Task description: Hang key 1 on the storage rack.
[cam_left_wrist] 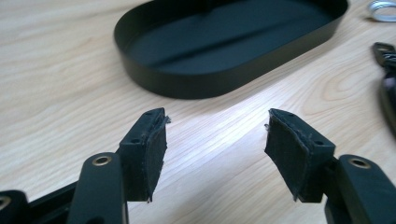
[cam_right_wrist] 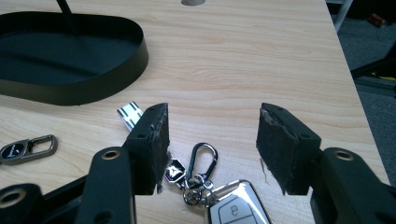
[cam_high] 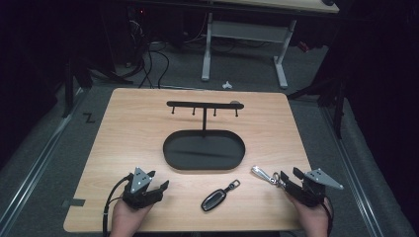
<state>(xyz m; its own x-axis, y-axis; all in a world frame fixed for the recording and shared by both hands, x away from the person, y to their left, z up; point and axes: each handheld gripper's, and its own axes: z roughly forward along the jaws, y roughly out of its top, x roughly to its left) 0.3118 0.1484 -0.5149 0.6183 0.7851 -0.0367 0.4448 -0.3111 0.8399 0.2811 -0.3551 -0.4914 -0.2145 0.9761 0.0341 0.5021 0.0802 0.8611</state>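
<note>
Keys lie unhung: silver key fob (cam_right_wrist: 236, 207) low in frame under the spread, empty right gripper (cam_right_wrist: 212, 140), left gripper (cam_left_wrist: 215, 144) likewise spread, hook rack (cam_high: 203, 104) bare at upper centre.

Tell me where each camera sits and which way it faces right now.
High view: above the person's side, looking forward and down on the table; both hands, left gripper and right gripper show.
Left gripper view: rides the left gripper, facing the black oval tray; open jaws show.
Right gripper view: rides the right gripper, over the silver key fob; open jaws show.
Shared: the tray and the black key fob.
</note>
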